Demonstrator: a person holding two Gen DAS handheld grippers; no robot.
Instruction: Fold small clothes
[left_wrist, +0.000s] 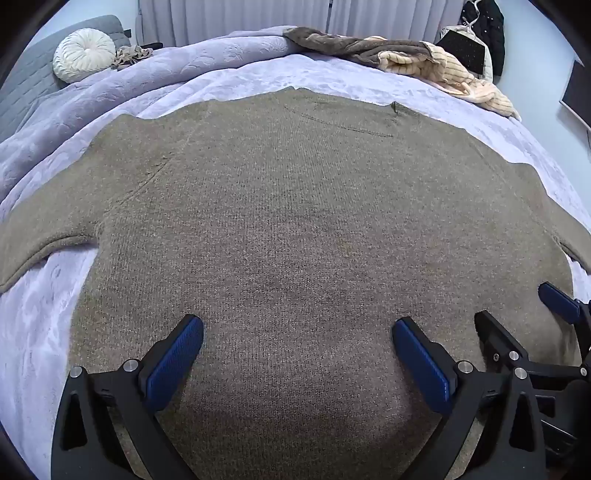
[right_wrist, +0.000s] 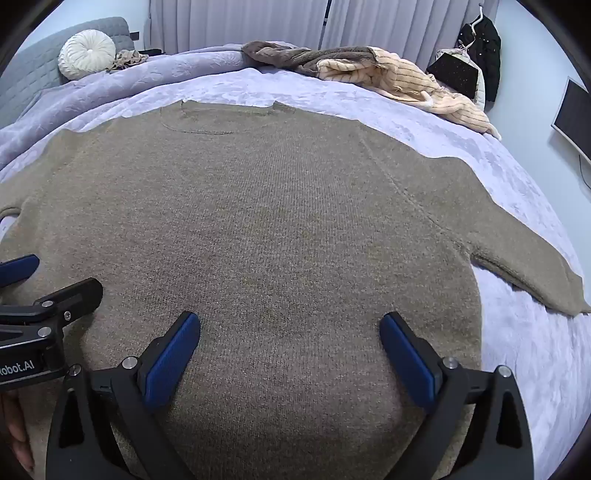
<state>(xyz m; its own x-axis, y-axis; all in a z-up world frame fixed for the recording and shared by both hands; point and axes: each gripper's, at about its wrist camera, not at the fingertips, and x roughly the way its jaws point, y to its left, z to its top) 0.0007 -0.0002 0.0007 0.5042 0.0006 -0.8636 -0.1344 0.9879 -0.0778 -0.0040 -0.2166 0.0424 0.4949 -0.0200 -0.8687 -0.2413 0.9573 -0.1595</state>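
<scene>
Nearest the cameras, both claws are hanging over the lower part of a sweater (left_wrist: 295, 221), tilted down toward it. The left claw (left_wrist: 297, 336) is standing with its jaws wide apart, blue pads (left_wrist: 175, 363) facing each other and nothing between them but the knit below. The right claw (right_wrist: 290, 332) is likewise spread wide and gripping nothing. Each is showing at the edge of the other's view, so the two are working side by side, the left one's black frame sitting just beside the right one. Part of a hand (right_wrist: 14, 432) is showing at the lower left edge of the right wrist view.

The brown sweater is lying flat and spread out on a bed (left_wrist: 33, 332) covered in a lilac blanket, hem toward the claws, neckline at the far end, sleeves stretching out to either side.

Farther off, a pile of clothes (left_wrist: 406, 55), brown and cream striped, is lying at the bed's far edge. A round white cushion (left_wrist: 84, 54) is resting at the far left against a grey headboard (left_wrist: 26, 77), with pale curtains (left_wrist: 251, 16) hanging behind
</scene>
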